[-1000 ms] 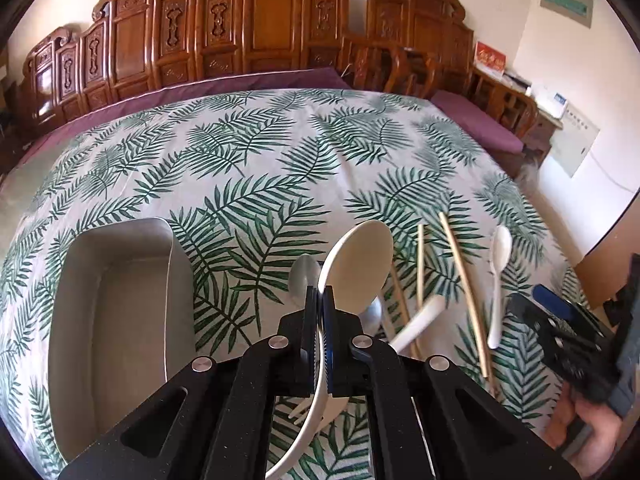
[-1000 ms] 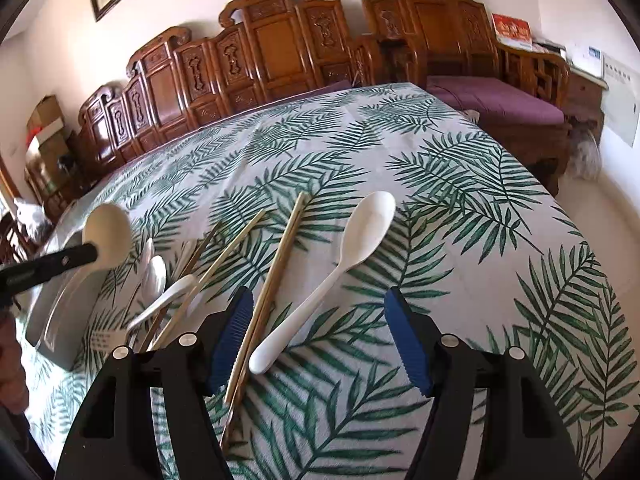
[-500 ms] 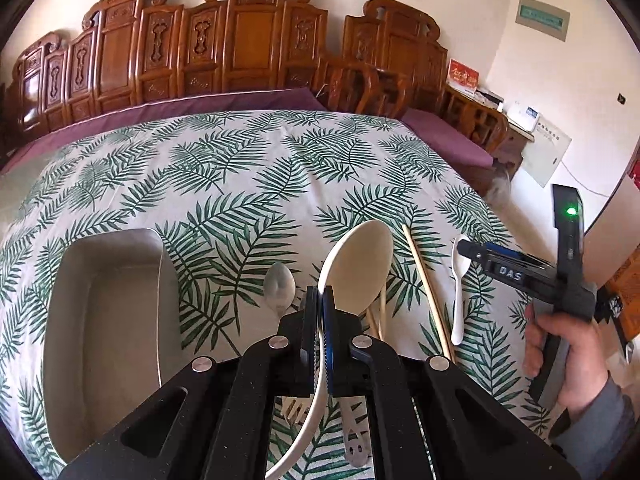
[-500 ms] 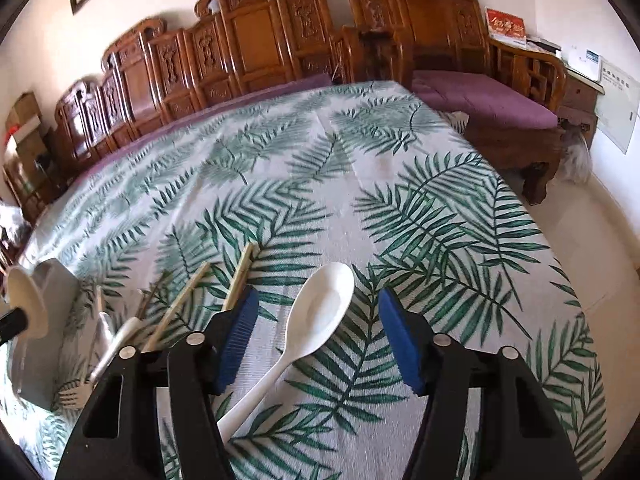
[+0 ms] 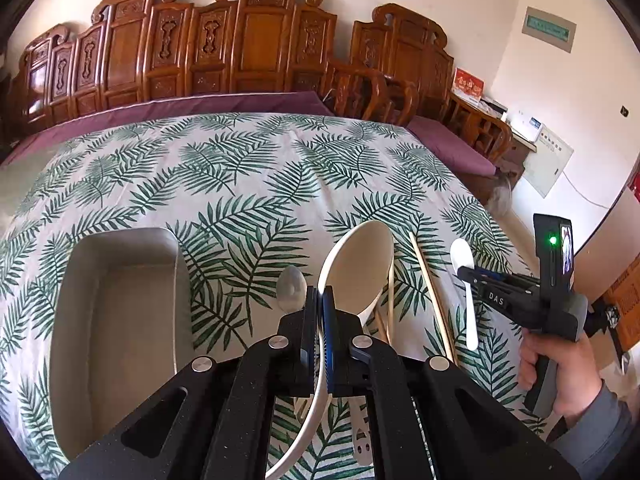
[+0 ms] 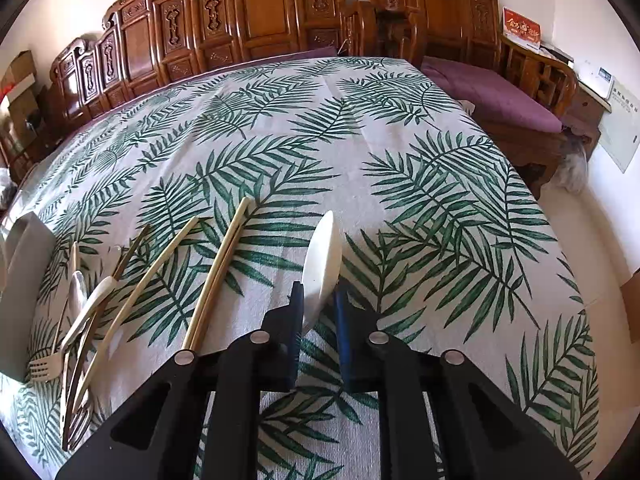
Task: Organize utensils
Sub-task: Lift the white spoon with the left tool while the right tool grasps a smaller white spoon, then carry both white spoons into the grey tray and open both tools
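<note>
My left gripper (image 5: 319,292) is shut on the handle of a large white spoon (image 5: 360,264), held above the leaf-print tablecloth just right of the grey tray (image 5: 120,236). My right gripper (image 6: 318,292) is closing its jaws on a smaller white spoon (image 6: 322,260). That spoon stands tipped on its edge between the blue pads (image 6: 296,312), bowl pointing away. In the left wrist view the right gripper (image 5: 472,276) sits over this small spoon (image 5: 464,252) at the right, held by a hand (image 5: 560,376).
Wooden chopsticks (image 6: 224,264) and another pair (image 6: 160,264) lie left of the small spoon. Farther left are a metal spoon (image 5: 292,284), a fork (image 6: 44,368) and more cutlery beside the tray (image 6: 24,280). Carved wooden chairs (image 5: 248,48) line the far side.
The right gripper came down over the small white spoon and its jaws narrowed around it; the spoon went from flat to standing on edge. The left gripper kept its spoon.
</note>
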